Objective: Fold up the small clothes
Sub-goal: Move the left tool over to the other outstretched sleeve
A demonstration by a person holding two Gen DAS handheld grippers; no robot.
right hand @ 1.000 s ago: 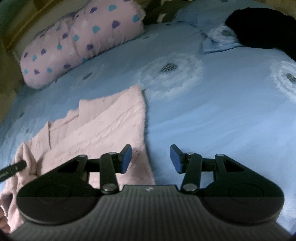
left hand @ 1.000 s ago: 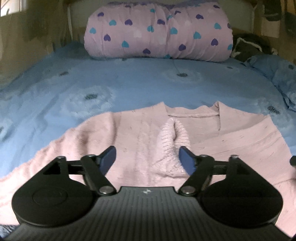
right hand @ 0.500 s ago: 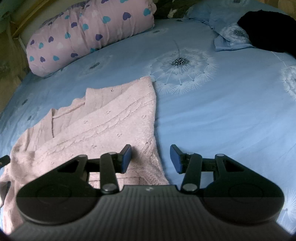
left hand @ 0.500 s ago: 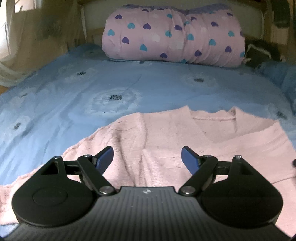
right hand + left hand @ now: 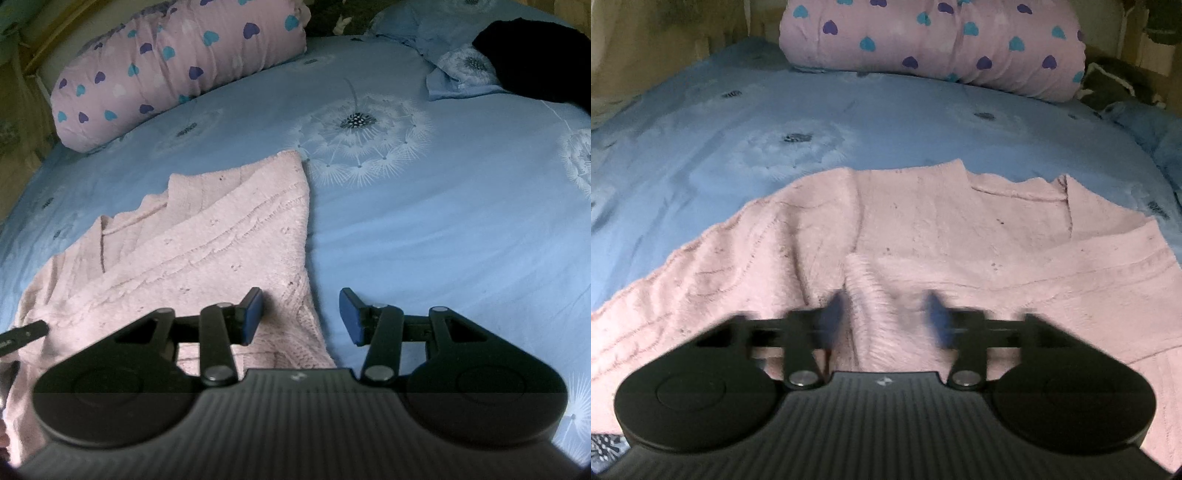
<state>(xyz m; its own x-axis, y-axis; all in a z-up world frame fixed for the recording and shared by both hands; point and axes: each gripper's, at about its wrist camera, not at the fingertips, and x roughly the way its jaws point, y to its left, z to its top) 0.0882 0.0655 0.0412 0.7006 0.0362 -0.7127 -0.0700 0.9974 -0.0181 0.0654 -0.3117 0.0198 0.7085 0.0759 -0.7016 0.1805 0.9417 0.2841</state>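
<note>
A pink knitted sweater (image 5: 960,229) lies flat on the blue bedsheet (image 5: 738,122), neck toward the pillow. Its ribbed sleeve cuff (image 5: 879,306) is folded onto the body and stands between the jaws of my left gripper (image 5: 885,319). Those jaws are closing and blurred, with the cuff between them and not clearly pinched. In the right wrist view the sweater (image 5: 207,251) fills the lower left. My right gripper (image 5: 301,314) hovers open over the sweater's right hem edge, with nothing pinched. A black tip of the left gripper (image 5: 22,334) shows at the left edge.
A pink pillow with heart prints (image 5: 931,40) lies across the head of the bed, also in the right wrist view (image 5: 173,62). A black garment (image 5: 535,55) and a crumpled blue pillowcase (image 5: 461,70) sit at the far right. Dandelion-print bedsheet (image 5: 443,221) spreads right of the sweater.
My left gripper has moved in over the folded sleeve cuff and its jaws have narrowed around it. The right gripper has stayed where it was, jaws unchanged.
</note>
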